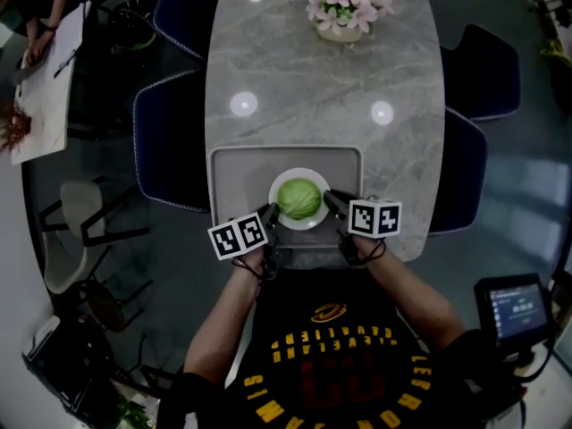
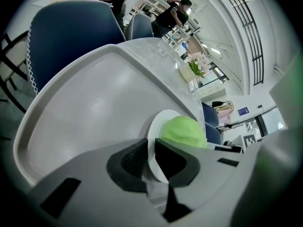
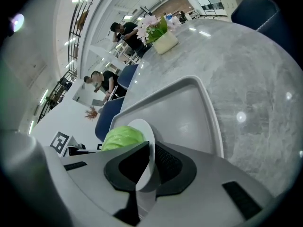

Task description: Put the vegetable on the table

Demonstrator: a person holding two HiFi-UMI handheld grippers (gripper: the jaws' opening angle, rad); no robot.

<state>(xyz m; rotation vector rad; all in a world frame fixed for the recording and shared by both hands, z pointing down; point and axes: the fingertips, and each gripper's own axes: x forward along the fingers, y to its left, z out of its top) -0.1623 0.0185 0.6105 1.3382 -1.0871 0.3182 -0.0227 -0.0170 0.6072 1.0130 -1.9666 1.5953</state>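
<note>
A round green cabbage (image 1: 298, 197) lies on a small white plate (image 1: 291, 175) over the front of a grey tray (image 1: 237, 172) on the marble table (image 1: 322, 105). My left gripper (image 1: 270, 213) is shut on the plate's left rim and my right gripper (image 1: 331, 200) is shut on its right rim. In the left gripper view the plate (image 2: 154, 131) edge runs between the dark pads of the left gripper (image 2: 150, 157), with the cabbage (image 2: 183, 131) just beyond. The right gripper view shows the right gripper (image 3: 152, 162) pinching the plate (image 3: 144, 129) beside the cabbage (image 3: 122, 137). Whether the plate rests on the tray or is raised, I cannot tell.
A pot of pink flowers (image 1: 346, 5) stands at the table's far end. Dark blue chairs (image 1: 170, 141) flank the table on the left, and another chair (image 1: 465, 177) is on the right. A small screen device (image 1: 514, 307) is at my lower right. People sit at another table (image 1: 45, 79) far left.
</note>
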